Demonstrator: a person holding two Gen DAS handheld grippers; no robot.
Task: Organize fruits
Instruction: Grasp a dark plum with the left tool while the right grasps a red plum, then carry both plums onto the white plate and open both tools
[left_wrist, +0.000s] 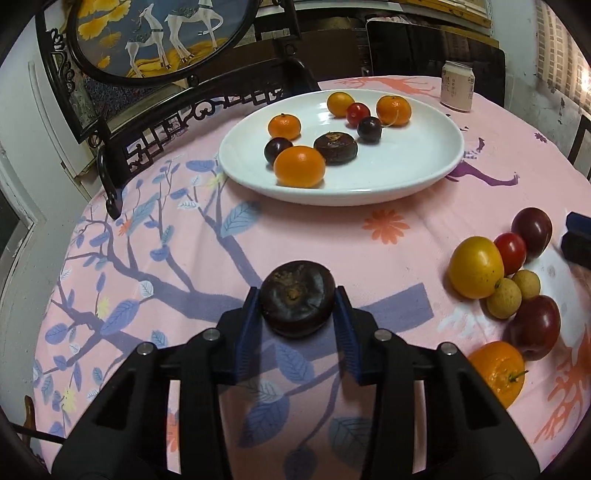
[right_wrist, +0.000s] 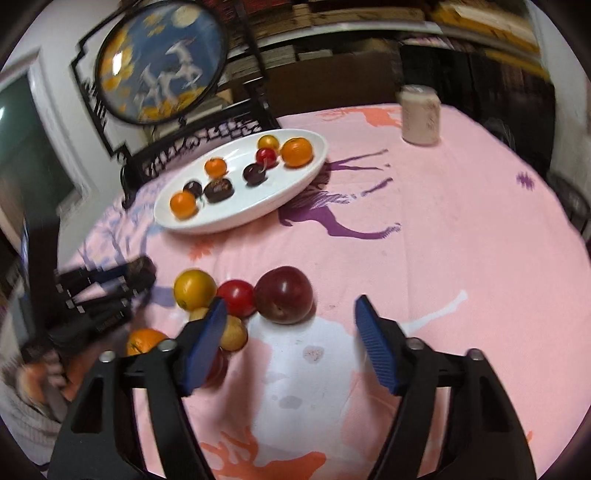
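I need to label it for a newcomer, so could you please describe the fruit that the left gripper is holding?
On the pink tablecloth, in front of the white plate, the left gripper clamps a dark fruit. It is squat, brown-black and flattened, away from the round, glossy fruits clustered to its right.

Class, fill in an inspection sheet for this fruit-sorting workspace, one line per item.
Surface: round table under a pink patterned tablecloth.
Job's things: white plate holding seven fruits; a loose fruit cluster on the cloth, including a large dark red plum.
Clutter: pale can behind the plate.
Grippers: left gripper shut on a dark flat round fruit; right gripper open, nothing between its pads, the plum just beyond.
Cables: nothing seen.
Surroundings: round framed deer picture on a black carved stand, shelves behind.
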